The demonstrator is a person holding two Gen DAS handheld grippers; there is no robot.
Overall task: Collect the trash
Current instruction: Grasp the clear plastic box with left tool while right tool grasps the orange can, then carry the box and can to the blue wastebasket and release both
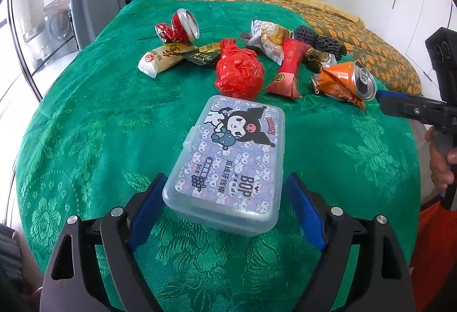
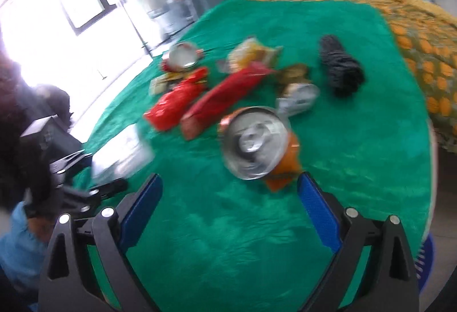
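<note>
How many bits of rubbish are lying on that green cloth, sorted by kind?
Crushed cans: 2, red can and orange can
Plastic boxes: 1, floss box
Crumpled red bags: 1, red bag
Black mesh bundles: 1, black bundle
Wrappers: at least 5, overlapping, e.g. white wrapper
Total: at least 10

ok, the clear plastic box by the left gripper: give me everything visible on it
The plastic box is a flat, rounded-corner rectangular case of translucent, frosted-looking plastic, lid shut. The lid carries a lavender label with a black-and-white cartoon character, "BOP" and Chinese text. It lies flat on the green cloth, one short end toward the camera, between the fingers of the open left gripper; whether the pads touch it, I can't tell. It sits nearer than the trash pile and apart from it. In the right wrist view it is only a pale blur.
</note>
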